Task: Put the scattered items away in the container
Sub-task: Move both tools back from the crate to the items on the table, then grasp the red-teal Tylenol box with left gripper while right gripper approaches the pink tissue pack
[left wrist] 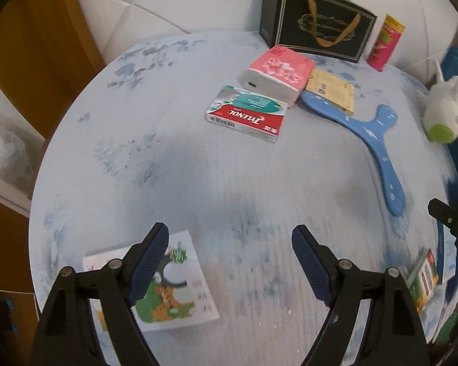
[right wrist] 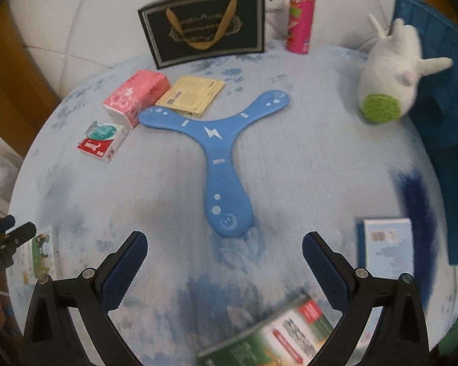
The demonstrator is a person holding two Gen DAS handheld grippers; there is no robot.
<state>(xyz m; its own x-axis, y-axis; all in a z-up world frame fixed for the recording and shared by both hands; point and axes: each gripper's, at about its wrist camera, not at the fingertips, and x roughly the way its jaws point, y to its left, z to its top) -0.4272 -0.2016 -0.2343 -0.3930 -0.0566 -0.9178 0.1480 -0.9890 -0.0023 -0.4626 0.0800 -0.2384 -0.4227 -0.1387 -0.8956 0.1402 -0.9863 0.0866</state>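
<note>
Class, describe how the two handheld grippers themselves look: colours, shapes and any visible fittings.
Both the left gripper and right gripper match: black angular plastic frames, silver round pins at the joints, and two fingers faced with dark blue textured pads. No cables or sleeves show.

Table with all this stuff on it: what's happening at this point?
A person holds two grippers over a round table, both open and empty. The left gripper hangs near a picture card; the right gripper hangs just short of the blue boomerang. A Tylenol box, tissue pack, yellow sachet, plush toy and chip can lie scattered. The black gift bag stands at the back. Nothing is picked up yet.
</note>
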